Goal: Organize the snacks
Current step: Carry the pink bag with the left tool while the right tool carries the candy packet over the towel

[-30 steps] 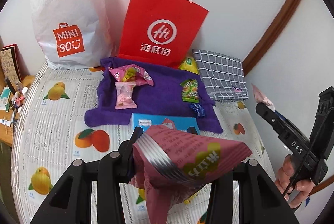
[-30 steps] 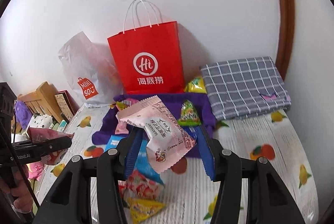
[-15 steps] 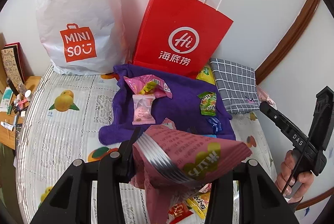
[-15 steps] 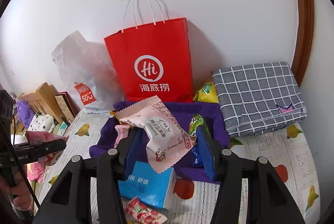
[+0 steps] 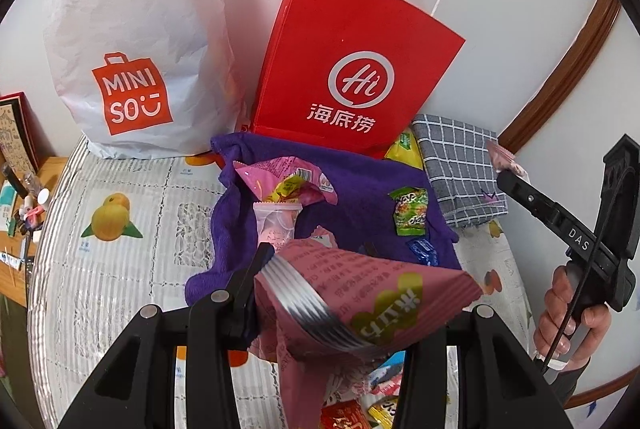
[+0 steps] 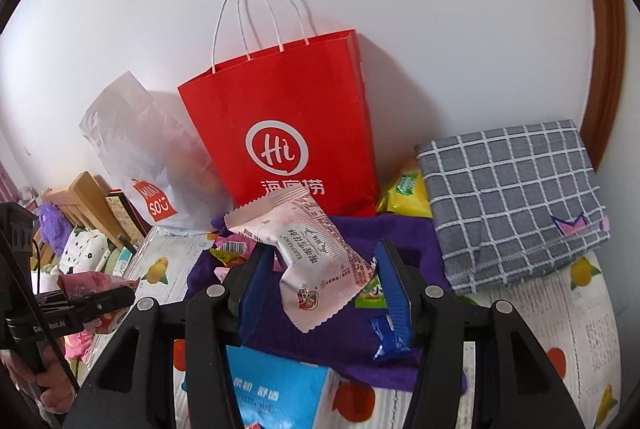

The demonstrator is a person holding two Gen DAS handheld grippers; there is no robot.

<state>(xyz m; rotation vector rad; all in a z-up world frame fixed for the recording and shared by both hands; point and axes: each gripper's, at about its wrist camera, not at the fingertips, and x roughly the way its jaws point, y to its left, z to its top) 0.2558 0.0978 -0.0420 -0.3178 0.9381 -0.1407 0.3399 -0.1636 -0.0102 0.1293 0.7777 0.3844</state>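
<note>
- We see a surface [image 5: 120, 269] covered in a fruit-print sheet; at its far edge, against the wall, stand a white MINISO bag [image 5: 136, 41] and, beside it, a red paper bag [image 5: 352, 69] with white rope handles
- A grey checked cloth [image 6: 512, 197] lies folded at the far right corner; a purple towel [image 5: 360, 197] is spread before the red bag, with small snack packets on it
- Our left gripper [image 5: 352, 293] pinches a dark pink snack pouch [image 5: 360, 293]; the pouch fills the gap between the jaws, its silver-striped crimped end toward the left jaw, a yellow-green label with white characters toward the right
- Our right gripper [image 6: 324, 277] holds a pale pink packet [image 6: 316, 253] above the towel; the packet is caught at the left blue-padded jaw, tilted, its serrated top rising before the red bag; whether the right jaw touches it we cannot tell
- A light blue box [image 6: 276, 397] lies at the towel's near edge, under the right gripper
</note>
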